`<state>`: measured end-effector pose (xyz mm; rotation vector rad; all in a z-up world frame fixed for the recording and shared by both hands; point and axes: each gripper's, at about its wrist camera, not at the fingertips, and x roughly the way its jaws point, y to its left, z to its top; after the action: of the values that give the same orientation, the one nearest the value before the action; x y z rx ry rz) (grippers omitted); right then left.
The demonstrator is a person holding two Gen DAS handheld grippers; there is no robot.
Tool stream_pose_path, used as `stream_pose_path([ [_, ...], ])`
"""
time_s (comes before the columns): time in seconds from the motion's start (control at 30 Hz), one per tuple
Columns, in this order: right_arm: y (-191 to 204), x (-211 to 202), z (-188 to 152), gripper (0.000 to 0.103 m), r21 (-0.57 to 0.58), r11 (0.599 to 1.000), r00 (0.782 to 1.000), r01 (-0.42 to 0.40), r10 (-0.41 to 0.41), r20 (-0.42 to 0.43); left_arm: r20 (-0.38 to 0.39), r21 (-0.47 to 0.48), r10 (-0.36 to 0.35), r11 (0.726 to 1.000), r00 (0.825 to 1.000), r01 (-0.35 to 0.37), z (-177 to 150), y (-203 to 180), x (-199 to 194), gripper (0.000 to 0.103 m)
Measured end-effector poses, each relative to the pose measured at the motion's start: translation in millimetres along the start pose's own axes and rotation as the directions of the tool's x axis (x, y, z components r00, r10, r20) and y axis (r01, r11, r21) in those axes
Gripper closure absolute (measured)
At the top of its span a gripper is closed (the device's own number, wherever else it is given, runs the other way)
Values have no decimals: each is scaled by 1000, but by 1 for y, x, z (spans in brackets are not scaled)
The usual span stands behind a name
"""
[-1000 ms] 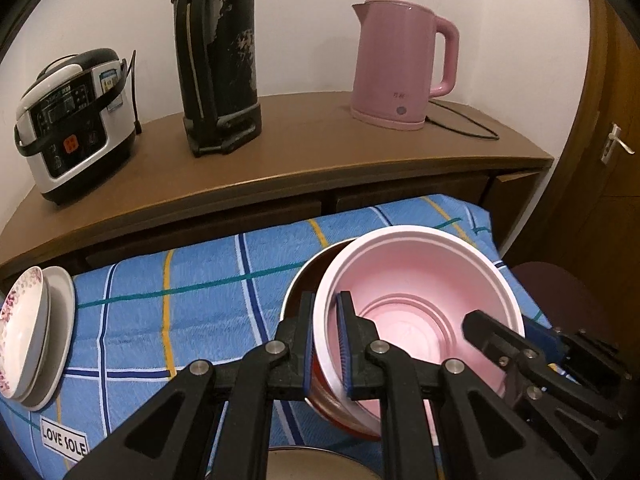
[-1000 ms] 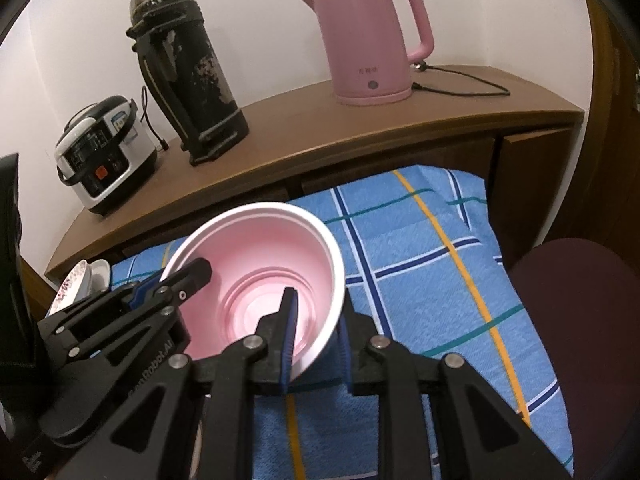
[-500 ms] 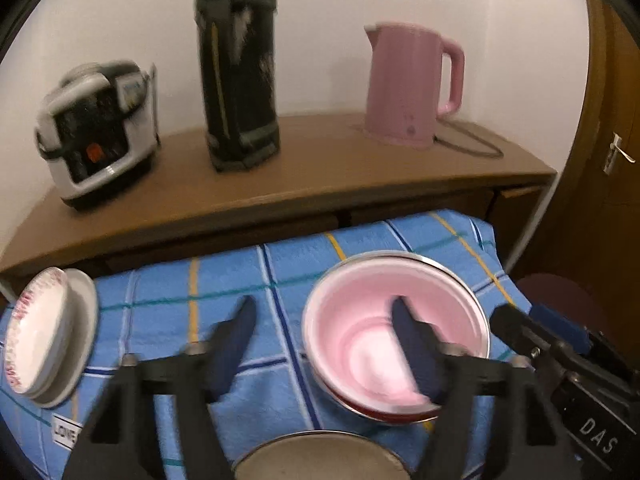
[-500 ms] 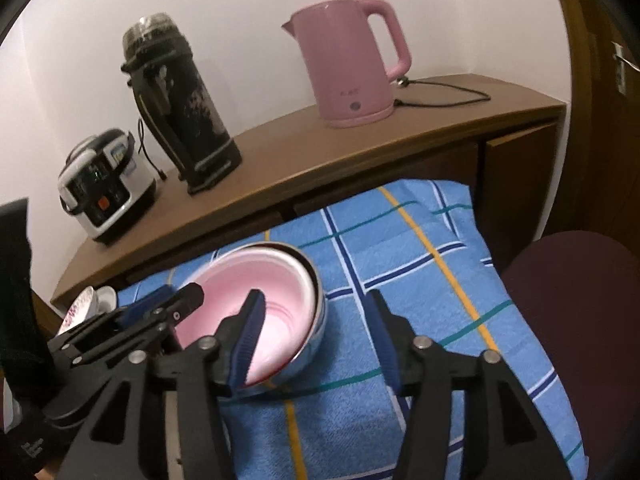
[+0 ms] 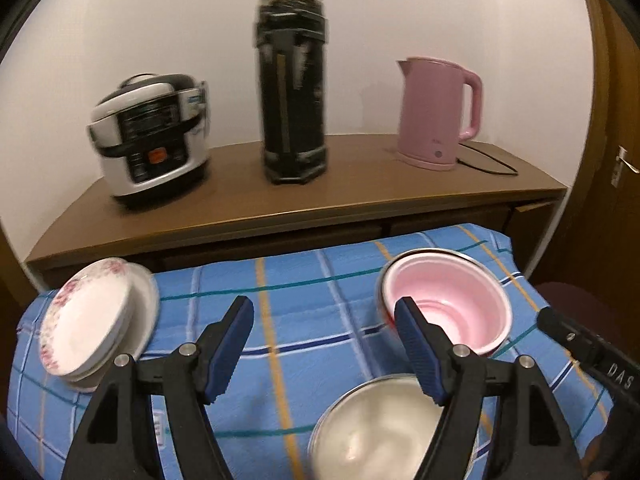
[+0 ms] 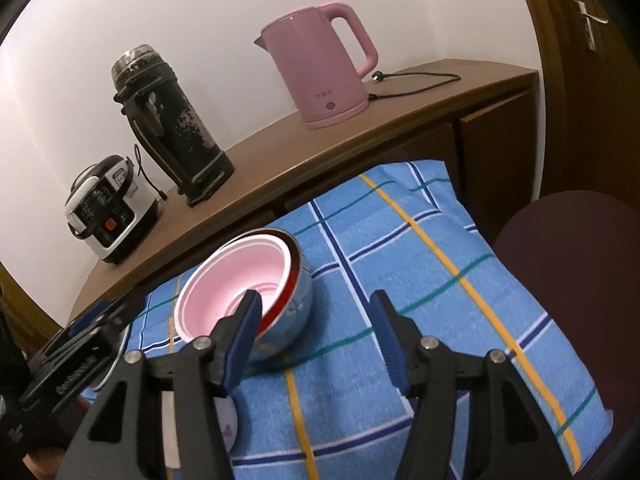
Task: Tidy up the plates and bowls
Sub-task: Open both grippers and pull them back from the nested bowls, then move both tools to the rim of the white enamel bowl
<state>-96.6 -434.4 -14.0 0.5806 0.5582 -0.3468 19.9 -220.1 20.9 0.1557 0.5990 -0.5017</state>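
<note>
Pink bowl (image 6: 236,280) sits nested in the steel bowl (image 6: 296,308); left gripper (image 5: 324,350) gapes empty beside it, right gripper (image 6: 316,340) opening, empty.

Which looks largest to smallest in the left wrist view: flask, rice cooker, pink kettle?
1. Flask, the tallest.
2. Rice cooker and pink kettle: too alike to rank; the image is blurred and the fisheye bends sizes.

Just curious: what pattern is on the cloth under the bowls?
The blue cloth is checked with dark blue, yellow, teal and white lines; clearest in the right wrist view.
</note>
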Motion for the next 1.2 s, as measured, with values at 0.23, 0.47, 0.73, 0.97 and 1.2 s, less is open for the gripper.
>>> stream_pose_path([
  [0.23,4,-7,-20,44,-5,1000,999,-5,5,46,38,-62,34,998,999,-32,-17,26,-10,28],
  [0.47,12,-14,-30,38,-25,1000,999,-11,12,53,15,-62,56,997,998,-55,-31,35,-12,28],
  [0.73,29,-20,-38,37,-38,999,998,-26,28,55,-7,-72,71,995,997,-71,-37,48,-18,28],
  [0.97,48,-27,-45,34,-64,997,997,-43,47,61,-15,-76,81,994,997,-82,-44,62,-23,28],
  [1.2,68,-35,-55,29,-131,990,995,-57,68,75,-26,-123,106,987,994,-108,-51,88,-27,28],
])
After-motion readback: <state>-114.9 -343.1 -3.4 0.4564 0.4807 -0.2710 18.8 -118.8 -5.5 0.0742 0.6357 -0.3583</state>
